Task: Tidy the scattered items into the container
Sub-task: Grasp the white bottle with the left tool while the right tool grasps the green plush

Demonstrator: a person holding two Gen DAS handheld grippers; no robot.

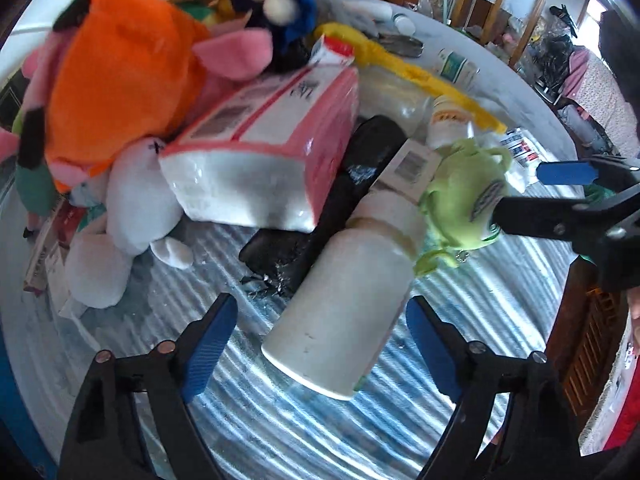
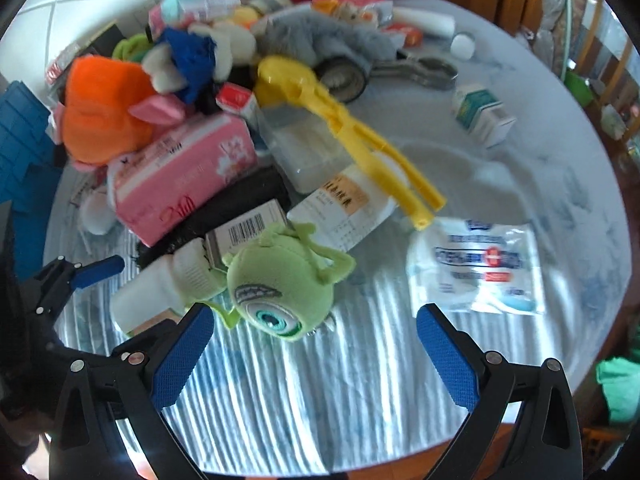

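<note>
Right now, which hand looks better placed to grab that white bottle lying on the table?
Probably the left. The left gripper is open with the white bottle's base between its fingers. The right gripper is also open but lined up on the green one-eyed plush.

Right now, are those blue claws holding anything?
No. The left gripper has its jaws open around the white bottle; the right gripper is open before the green one-eyed plush.
</note>
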